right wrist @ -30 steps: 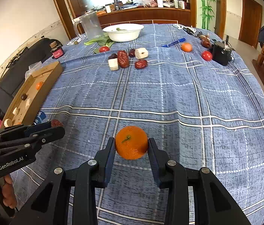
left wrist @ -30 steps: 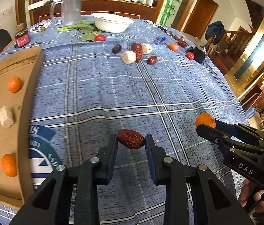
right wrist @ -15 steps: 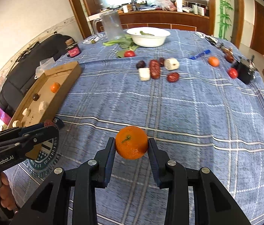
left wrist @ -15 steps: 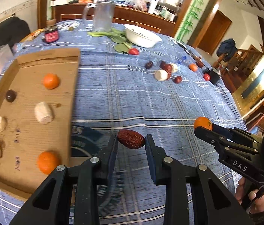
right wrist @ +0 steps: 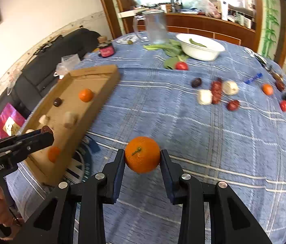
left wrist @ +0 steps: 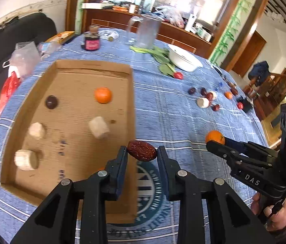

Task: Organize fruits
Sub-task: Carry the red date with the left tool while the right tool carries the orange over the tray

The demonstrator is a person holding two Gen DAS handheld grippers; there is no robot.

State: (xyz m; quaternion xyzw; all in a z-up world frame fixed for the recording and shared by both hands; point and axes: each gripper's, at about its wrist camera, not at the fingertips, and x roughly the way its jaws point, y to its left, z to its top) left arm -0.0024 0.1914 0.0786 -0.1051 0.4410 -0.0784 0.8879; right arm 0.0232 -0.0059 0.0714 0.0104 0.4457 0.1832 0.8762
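My left gripper [left wrist: 142, 155] is shut on a wrinkled red date [left wrist: 142, 150], held in the air just over the right wall of the cardboard tray [left wrist: 131, 109]. Inside the tray lie an orange [left wrist: 103, 95], a dark round fruit [left wrist: 51, 101] and three pale chunks [left wrist: 98, 124]. My right gripper [right wrist: 142, 161] is shut on a mandarin orange [right wrist: 142, 157] above the blue checked cloth, to the right of the tray [right wrist: 94, 71]. Each gripper also shows in the other view: the right gripper [left wrist: 214, 140] with its orange, the left gripper [right wrist: 45, 132] with the date.
Loose fruit [right wrist: 216, 92] lies across the far middle of the table: dates, pale chunks, a small orange [right wrist: 267, 89], cherry tomatoes. A white bowl [right wrist: 199, 45], greens, a clear jug [right wrist: 156, 27] and a dark jar [right wrist: 106, 49] stand at the back. A black sofa lies past the left edge.
Both grippers have swept left across the table with their fruit still held. The tray has come from the left edge of the left wrist view to directly under the date.
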